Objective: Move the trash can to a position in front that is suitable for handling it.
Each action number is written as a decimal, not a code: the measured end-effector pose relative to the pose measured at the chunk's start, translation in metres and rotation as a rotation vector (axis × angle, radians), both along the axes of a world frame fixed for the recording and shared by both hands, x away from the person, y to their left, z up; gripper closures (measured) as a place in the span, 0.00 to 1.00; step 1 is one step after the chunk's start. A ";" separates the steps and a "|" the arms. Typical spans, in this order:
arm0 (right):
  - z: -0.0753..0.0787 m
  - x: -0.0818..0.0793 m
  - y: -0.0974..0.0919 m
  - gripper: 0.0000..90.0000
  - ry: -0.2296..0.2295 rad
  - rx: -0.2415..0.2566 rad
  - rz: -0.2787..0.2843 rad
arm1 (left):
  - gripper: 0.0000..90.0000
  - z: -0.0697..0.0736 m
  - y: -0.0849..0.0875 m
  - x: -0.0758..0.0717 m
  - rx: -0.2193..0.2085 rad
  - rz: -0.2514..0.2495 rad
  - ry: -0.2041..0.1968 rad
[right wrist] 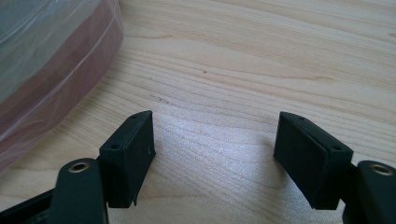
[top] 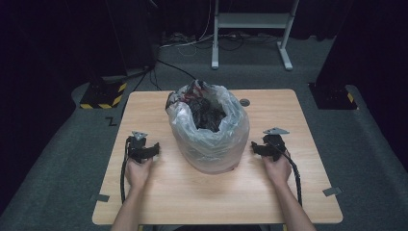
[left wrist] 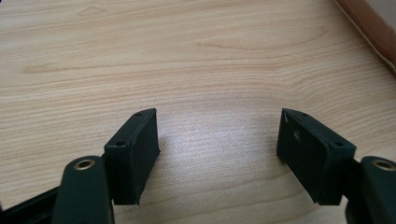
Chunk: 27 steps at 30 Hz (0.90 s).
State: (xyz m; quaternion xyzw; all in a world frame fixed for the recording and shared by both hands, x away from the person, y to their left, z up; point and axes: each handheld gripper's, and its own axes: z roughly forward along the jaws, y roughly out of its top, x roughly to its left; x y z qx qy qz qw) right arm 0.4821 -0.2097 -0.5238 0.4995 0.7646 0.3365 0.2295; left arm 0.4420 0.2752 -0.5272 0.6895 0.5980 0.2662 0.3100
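Clear plastic bag [top: 210,132] of dark, possibly tangled items at mid-table [top: 298,115], left gripper [top: 143,150] and right gripper [top: 267,147] flanking it, jaws spread and empty, bare wood around, tape marks [top: 333,191] near front corners

A clear plastic bag [top: 210,132] stands upright at the middle of the tabletop [top: 192,197], its mouth open and crumpled rim rolled outward. Dark, tangled contents [top: 208,114] fill it, with a bit of red at its 11 o'clock edge. In the right gripper view its reddish-tinted wall [right wrist: 51,70] sits at 10 o'clock.
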 end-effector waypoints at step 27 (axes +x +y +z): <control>0.014 0.012 0.018 0.30 0.022 0.065 -0.055 | 0.25 0.005 -0.016 0.017 -0.147 0.004 -0.007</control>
